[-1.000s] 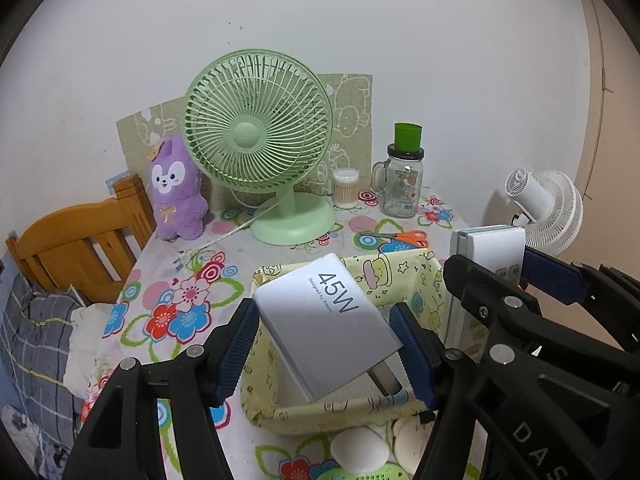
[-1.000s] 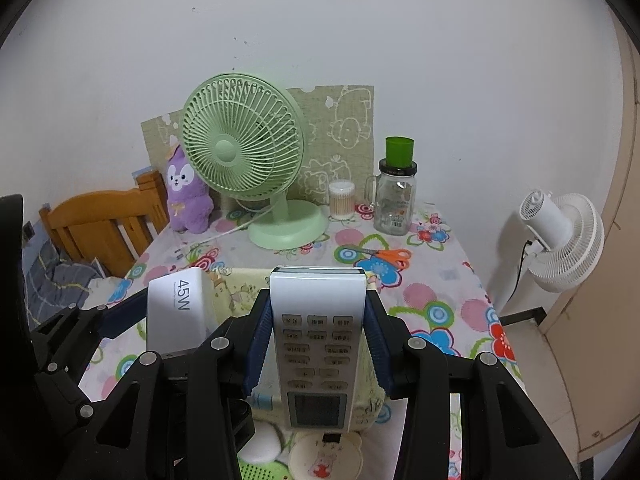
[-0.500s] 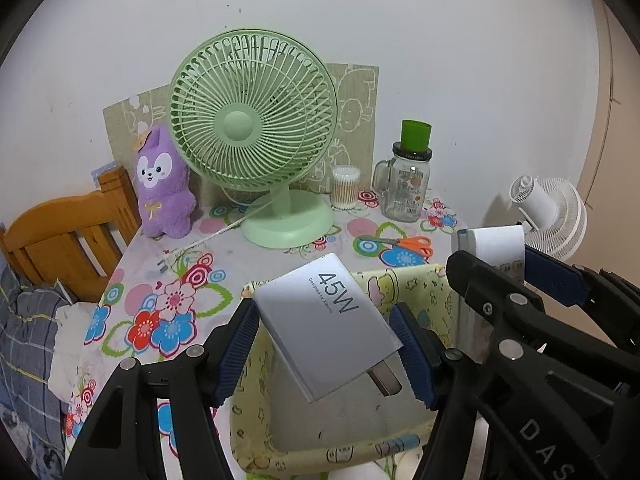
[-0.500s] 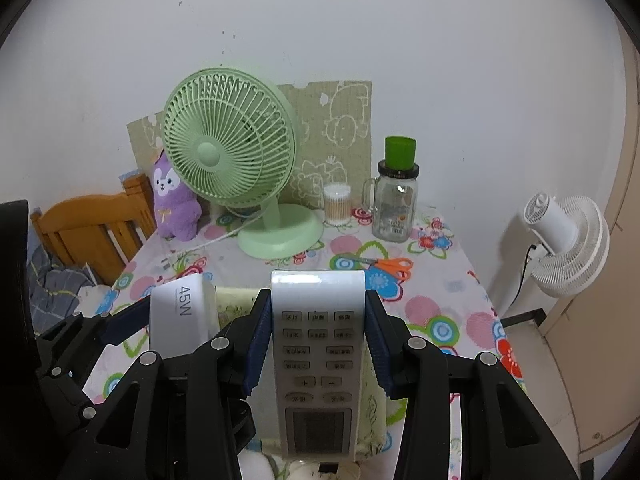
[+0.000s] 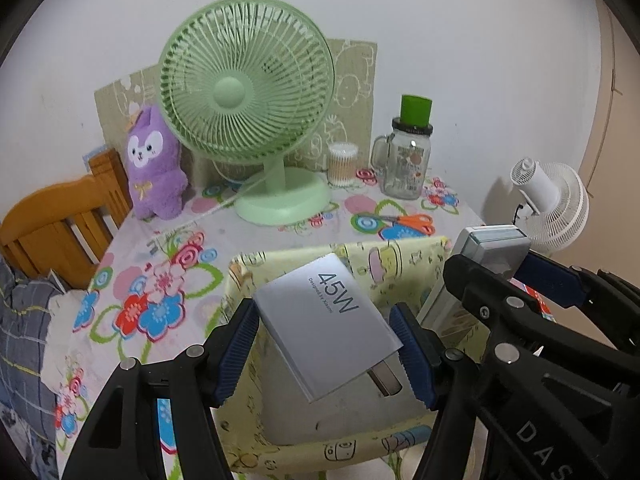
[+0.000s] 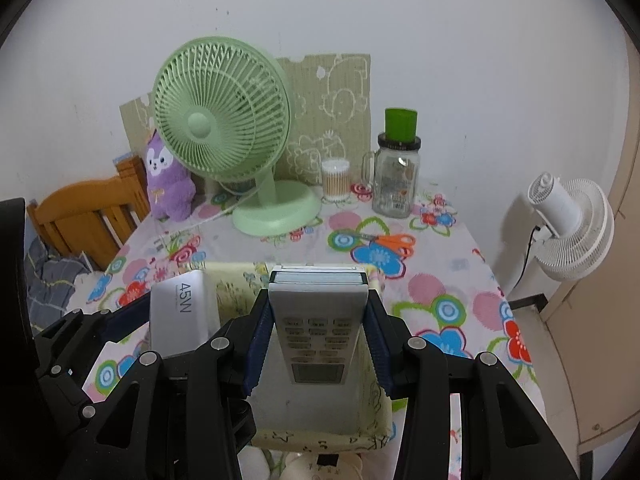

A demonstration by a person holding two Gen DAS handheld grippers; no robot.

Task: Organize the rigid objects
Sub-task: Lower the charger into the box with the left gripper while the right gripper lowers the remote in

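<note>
My left gripper (image 5: 326, 348) is shut on a white 45W charger (image 5: 326, 324) and holds it tilted over the open yellow fabric basket (image 5: 304, 456). My right gripper (image 6: 318, 346) is shut on a white remote control (image 6: 318, 320) and holds it over the same basket (image 6: 320, 438), buttons up. The charger (image 6: 180, 316) shows left of the remote in the right wrist view. The remote's end (image 5: 492, 246) shows at the right in the left wrist view. The basket's grey floor looks bare.
A green desk fan (image 5: 248, 96) stands at the back of the flowered table (image 6: 452, 264), with a purple plush (image 5: 154, 164), a cotton-swab jar (image 5: 342, 164), a glass mug jar (image 5: 406, 164) and orange scissors (image 6: 390, 242). A white fan (image 6: 572, 226) stands right; a wooden bed frame (image 5: 52, 228) left.
Both grippers have moved forward and down with their objects; the basket now lies right under them and its near rim has come into the lower part of both views.
</note>
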